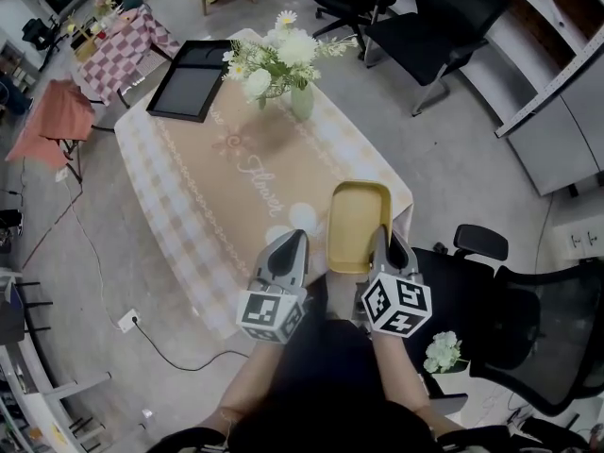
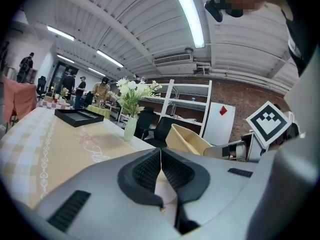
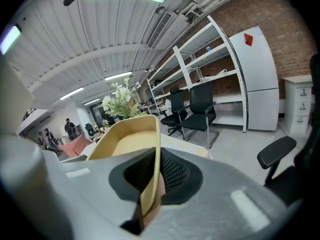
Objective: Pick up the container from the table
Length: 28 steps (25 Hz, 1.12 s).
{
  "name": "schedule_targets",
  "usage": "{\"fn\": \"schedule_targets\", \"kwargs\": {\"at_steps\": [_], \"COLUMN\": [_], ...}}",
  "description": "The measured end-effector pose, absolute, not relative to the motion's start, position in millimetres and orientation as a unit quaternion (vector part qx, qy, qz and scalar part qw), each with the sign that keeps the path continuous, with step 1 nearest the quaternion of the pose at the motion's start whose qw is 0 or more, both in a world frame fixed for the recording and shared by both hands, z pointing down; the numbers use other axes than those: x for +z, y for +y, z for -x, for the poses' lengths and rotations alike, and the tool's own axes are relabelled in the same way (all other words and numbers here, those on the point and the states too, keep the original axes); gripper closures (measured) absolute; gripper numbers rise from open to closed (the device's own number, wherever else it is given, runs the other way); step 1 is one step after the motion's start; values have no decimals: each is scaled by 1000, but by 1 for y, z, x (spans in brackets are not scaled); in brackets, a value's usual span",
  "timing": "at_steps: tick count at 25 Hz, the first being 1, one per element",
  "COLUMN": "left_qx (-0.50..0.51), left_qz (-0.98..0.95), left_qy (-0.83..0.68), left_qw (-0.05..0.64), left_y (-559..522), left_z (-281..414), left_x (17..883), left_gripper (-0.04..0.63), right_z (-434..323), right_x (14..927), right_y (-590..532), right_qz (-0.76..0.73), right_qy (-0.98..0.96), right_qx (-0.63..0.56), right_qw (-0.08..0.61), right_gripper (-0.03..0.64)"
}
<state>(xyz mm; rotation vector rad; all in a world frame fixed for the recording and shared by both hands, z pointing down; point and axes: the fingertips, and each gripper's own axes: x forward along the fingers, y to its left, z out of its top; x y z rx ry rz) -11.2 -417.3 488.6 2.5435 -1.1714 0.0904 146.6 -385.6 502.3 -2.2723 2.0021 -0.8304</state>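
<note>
Dark clothing of the person [image 1: 326,376] fills the bottom of the head view, with both forearms reaching forward to the tongs. Each pair carries its marker cube at the rear.

The left tongs [image 1: 294,239] have their jaws pressed together with nothing between them; the left gripper view [image 2: 161,156] shows the ribbed pads meeting edge to edge. The right tongs [image 1: 382,239], just beside them, are pinched narrow on the near rim of the yellow container [image 1: 357,220], and the right gripper view [image 3: 156,171] shows the thin wall clamped between the pads. The container [image 3: 127,139] stretches straight ahead of the right tongs, over the near corner of the table [image 1: 217,187]. It appears tipped up and clear of the cloth, though the angle leaves that uncertain. From the left tongs it sits ahead and to the right [image 2: 187,140].

Right of and slightly behind the right tongs stands a black office chair [image 1: 538,328], with a small bunch of white flowers [image 1: 442,352] beside it.

Well ahead of both tongs, at the table's far end, stand a pale green vase of white flowers [image 1: 300,97] and, left of it, a black tray [image 1: 192,81]. Beyond the table are more black chairs [image 1: 425,26].
</note>
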Motion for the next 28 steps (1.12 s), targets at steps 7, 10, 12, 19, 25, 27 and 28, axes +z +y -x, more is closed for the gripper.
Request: {"fn": "schedule_targets", "kwargs": {"at_steps": [7, 10, 12, 19, 25, 27, 28], "left_qx": [11, 2, -4, -18, -23, -20, -19], "left_qz": [-903, -907, -909, -915, -921, -922, -923], "left_qy": [-404, -398, -395, -385, -372, -370, -370], "left_qw": [145, 139, 135, 117, 109, 107, 107], "left_y": [-394, -381, -372, -346, -328, -321, -318], "left_z": [4, -1, -4, -11, -18, -18, -18], "left_x": [463, 453, 447, 432, 426, 424, 422], "left_gripper": [583, 583, 583, 583, 583, 583, 583], "right_z": [-157, -159, -160, -162, -161, -161, -161], "right_x": [476, 466, 460, 440, 431, 431, 431], "right_y": [-354, -339, -330, -301, -278, -270, -265], "right_qz": [736, 739, 741, 745, 747, 748, 749], "right_qy": [634, 635, 636, 640, 641, 639, 638], "right_qx": [-236, -222, -214, -184, -171, -170, -169], "right_qw": [21, 27, 31, 43, 51, 51, 51], "right_gripper": [603, 603, 603, 603, 603, 603, 603]}}
